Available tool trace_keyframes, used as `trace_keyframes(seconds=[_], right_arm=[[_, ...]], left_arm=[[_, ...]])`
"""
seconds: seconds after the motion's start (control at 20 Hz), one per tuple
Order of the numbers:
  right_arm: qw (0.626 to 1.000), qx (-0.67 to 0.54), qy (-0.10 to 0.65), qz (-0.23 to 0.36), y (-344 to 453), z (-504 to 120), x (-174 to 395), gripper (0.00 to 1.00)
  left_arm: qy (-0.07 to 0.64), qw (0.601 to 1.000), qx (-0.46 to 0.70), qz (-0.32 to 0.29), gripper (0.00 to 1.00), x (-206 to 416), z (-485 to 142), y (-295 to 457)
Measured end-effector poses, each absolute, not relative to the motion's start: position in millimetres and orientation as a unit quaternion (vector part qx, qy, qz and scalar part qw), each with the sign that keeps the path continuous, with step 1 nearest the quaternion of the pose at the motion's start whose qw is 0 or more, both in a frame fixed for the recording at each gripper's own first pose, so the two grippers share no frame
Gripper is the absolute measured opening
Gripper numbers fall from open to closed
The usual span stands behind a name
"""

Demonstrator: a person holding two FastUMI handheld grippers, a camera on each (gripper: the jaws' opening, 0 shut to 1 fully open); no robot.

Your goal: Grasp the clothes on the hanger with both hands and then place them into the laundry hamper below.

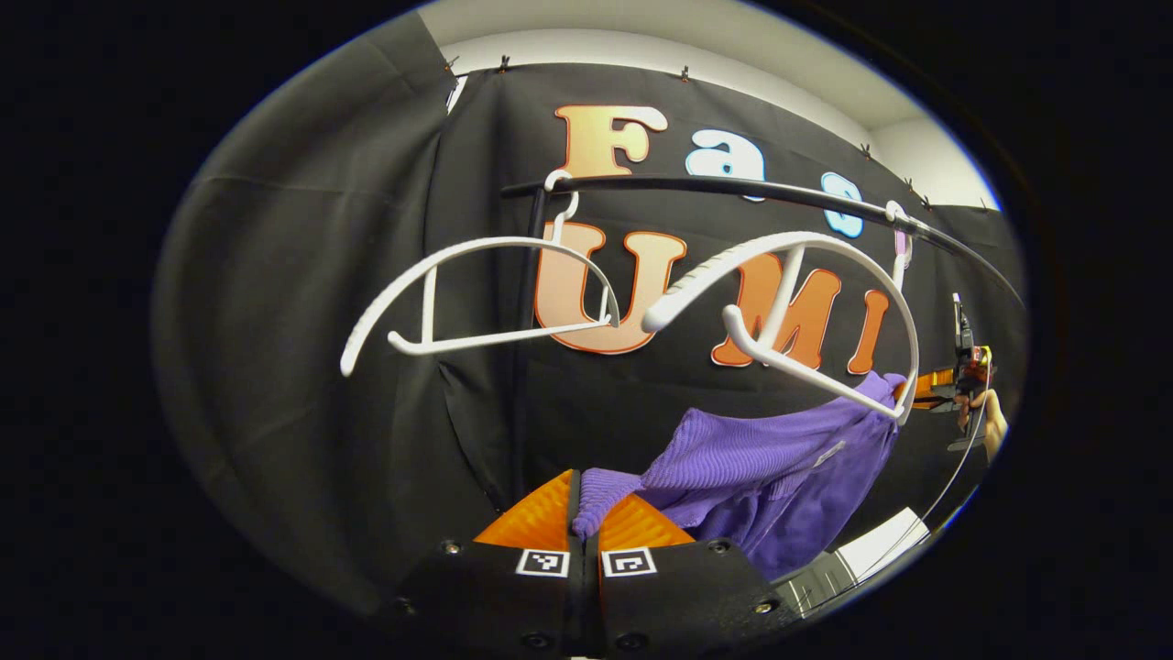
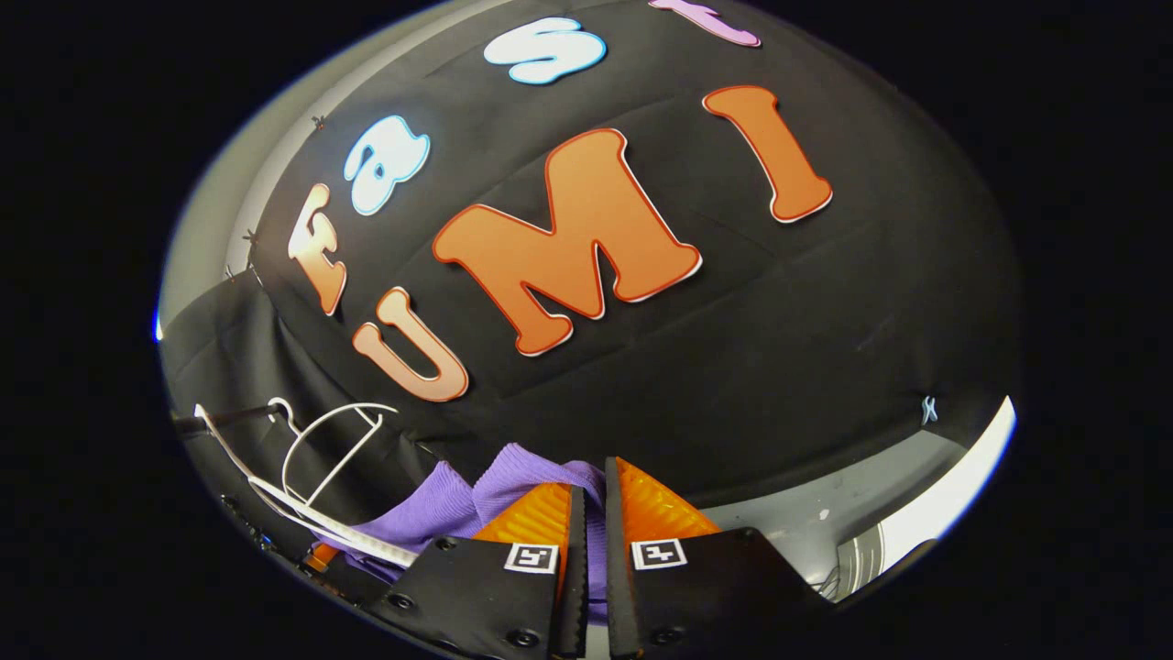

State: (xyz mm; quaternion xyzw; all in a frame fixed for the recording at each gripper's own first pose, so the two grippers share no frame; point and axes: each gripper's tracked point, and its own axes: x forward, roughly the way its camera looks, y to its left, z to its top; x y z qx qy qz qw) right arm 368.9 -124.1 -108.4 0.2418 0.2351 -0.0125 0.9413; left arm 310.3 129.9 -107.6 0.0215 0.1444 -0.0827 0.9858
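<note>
Pinching the purple sweater (image 1: 770, 467), both grippers (image 1: 584, 522) (image 2: 586, 522) hold it stretched below the hanger (image 1: 788, 302).

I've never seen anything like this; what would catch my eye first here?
Most striking is the purple knitted sweater, stretched between two grippers: the left gripper pinches one end at the bottom of the left gripper view, while the right gripper clamps another part low in the right gripper view. Above it, two white hangers dangle from a dark rail.

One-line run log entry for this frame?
stage: pulling sweater off hanger | left gripper: shut on sweater | right gripper: shut on sweater | hanger: on rail, sweater end hooked on it | hamper: not reached
</note>
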Motion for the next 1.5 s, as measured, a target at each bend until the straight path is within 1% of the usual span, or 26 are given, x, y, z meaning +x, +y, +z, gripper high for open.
trace_keyframes(seconds=[0.2,0.35,0.45,0.55,0.65,1.05,1.3,1.5], right_arm=[[0.938,0.238,0.248,-0.029,-129.3,-133.0,345.0,0.16],[0.938,0.236,0.25,-0.036,-127.5,-139.3,320.7,0.16],[0.941,0.225,0.249,-0.042,-127.6,-143.5,304.2,0.11],[0.943,0.217,0.249,-0.045,-124.5,-146.9,288.2,0.11],[0.943,0.214,0.25,-0.049,-121.4,-150.6,273.1,0.09],[0.94,0.229,0.244,-0.058,-97.7,-161.1,207.0,0.09],[0.939,0.227,0.246,-0.071,-88.4,-168.5,178.3,0.1],[0.942,0.213,0.248,-0.07,-73.8,-176.7,166.0,0.09]], left_arm=[[0.16,0.983,0.032,-0.082,0.0,299.6,-126.8,121.7],[0.161,0.983,0.042,-0.08,0.0,289.7,-131.1,115.2],[0.164,0.982,0.042,-0.086,0.0,285.4,-131.7,109.6],[0.168,0.981,0.036,-0.092,0.0,277.2,-134.4,103.2],[0.175,0.979,0.029,-0.101,0.0,274.2,-137.4,94.2],[0.192,0.969,0.043,-0.148,0.0,238.0,-153.5,43.3],[0.205,0.957,0.036,-0.201,0.0,206.7,-158.8,-9.9],[0.217,0.946,0.039,-0.238,0.0,189.3,-170.4,-54.9]])
